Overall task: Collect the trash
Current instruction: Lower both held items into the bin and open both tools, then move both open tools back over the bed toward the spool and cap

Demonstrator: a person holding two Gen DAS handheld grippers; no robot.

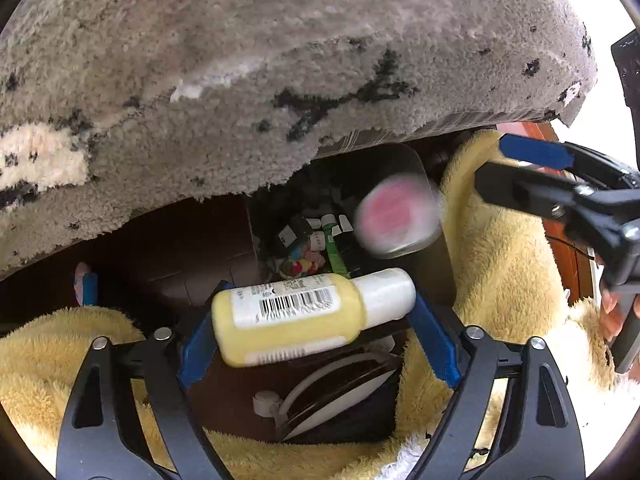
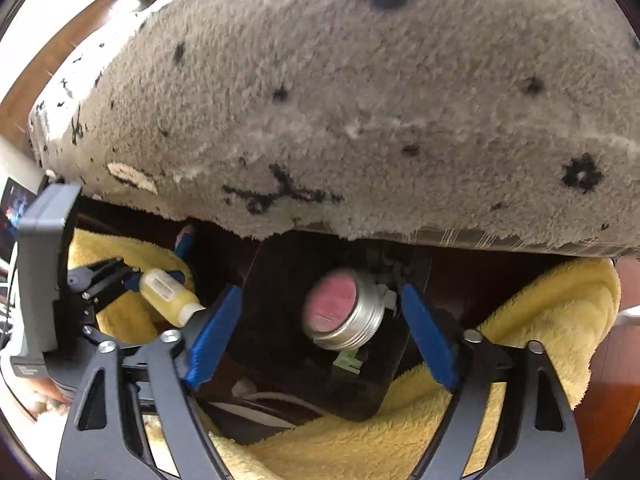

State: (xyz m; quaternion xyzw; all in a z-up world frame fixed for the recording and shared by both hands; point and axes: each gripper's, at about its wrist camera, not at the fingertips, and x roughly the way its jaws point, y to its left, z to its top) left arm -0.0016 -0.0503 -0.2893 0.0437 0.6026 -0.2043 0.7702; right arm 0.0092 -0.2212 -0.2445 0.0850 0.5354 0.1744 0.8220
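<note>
My left gripper (image 1: pixel 312 320) is shut on a yellow bottle (image 1: pixel 296 316) with a white cap and barcode label, held sideways above a dark trash bin (image 1: pixel 436 276). The bottle also shows in the right wrist view (image 2: pixel 164 294). A round metal tin with a pink lid (image 2: pixel 340 312) is blurred in mid-air over the bin (image 2: pixel 280 280), between my right gripper's open blue pads (image 2: pixel 216 332) without touching them. My right gripper (image 2: pixel 320 328) is open and empty. The tin also shows blurred in the left wrist view (image 1: pixel 394 216). Small wrappers and trash (image 1: pixel 312 244) lie inside the bin.
A grey shaggy rug (image 1: pixel 280 60) with black marks overhangs the bin from above. Yellow fleece fabric (image 1: pixel 500 240) surrounds the bin on both sides. A white cable and dark object (image 1: pixel 332 396) lie below the bottle. Brown wooden floor (image 2: pixel 40 60) shows at the left edge.
</note>
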